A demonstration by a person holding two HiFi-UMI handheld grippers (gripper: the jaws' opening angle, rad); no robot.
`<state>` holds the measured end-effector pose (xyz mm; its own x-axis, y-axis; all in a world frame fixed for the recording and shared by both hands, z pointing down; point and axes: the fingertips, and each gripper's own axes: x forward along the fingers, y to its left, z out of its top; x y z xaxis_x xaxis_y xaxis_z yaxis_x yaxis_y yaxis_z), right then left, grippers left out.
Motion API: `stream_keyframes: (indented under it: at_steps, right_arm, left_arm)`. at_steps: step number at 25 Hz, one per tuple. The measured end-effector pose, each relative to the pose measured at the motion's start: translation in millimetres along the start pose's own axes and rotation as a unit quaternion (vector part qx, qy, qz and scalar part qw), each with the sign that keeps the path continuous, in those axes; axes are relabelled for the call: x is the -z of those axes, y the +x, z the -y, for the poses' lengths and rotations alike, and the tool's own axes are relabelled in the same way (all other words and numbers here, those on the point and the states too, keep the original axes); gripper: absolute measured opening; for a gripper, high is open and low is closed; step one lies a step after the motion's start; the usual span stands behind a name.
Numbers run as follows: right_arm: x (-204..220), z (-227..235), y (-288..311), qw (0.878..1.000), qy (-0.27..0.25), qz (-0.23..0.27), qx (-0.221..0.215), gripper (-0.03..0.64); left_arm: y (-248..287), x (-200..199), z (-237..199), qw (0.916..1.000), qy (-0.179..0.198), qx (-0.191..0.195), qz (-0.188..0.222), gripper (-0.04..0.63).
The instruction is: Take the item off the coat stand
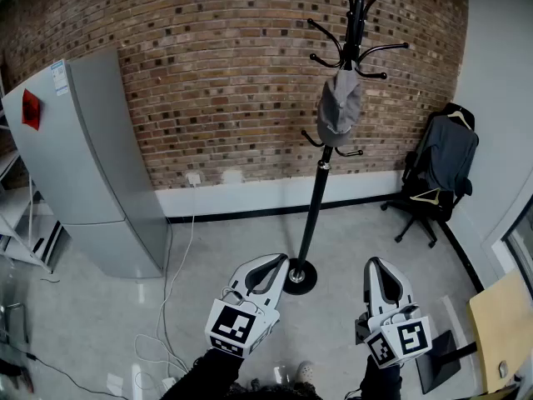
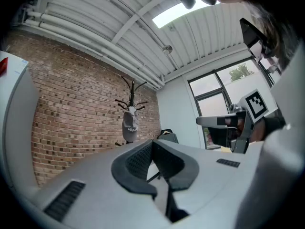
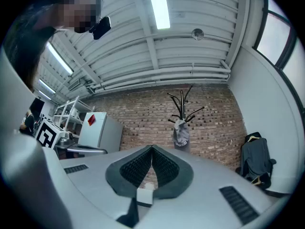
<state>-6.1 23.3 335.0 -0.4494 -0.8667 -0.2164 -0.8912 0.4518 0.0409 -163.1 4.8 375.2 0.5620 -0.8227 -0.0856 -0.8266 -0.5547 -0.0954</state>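
Observation:
A black coat stand point(image 1: 321, 173) rises in front of the brick wall, its round base point(image 1: 299, 277) on the floor. A grey cap point(image 1: 337, 107) hangs from one of its hooks; the cap also shows small in the left gripper view point(image 2: 129, 125) and the right gripper view point(image 3: 180, 133). My left gripper point(image 1: 275, 261) is low at the bottom, just left of the base, jaws shut and empty. My right gripper point(image 1: 374, 262) is to the right of the base, also shut with nothing in it. Both are far below the cap.
A grey fridge point(image 1: 92, 165) stands at the left against the wall, with white cables point(image 1: 171, 323) on the floor beside it. An office chair with a dark coat point(image 1: 440, 169) is at the right. A wooden tabletop corner point(image 1: 502, 327) shows at bottom right.

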Motion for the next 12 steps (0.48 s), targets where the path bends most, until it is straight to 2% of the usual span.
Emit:
stream_keyframes:
  at_steps: [4, 12]
  right_arm:
    - [5, 41, 14, 1.0, 0.004, 0.0, -0.003, 0.009]
    - [8, 114, 44, 0.999, 0.006, 0.003, -0.036, 0.009]
  left_arm:
    - [40, 3, 6, 1.0, -0.002, -0.005, 0.001, 0.008]
    - [119, -5, 11, 0.9987, -0.003, -0.048, 0.016, 0.009]
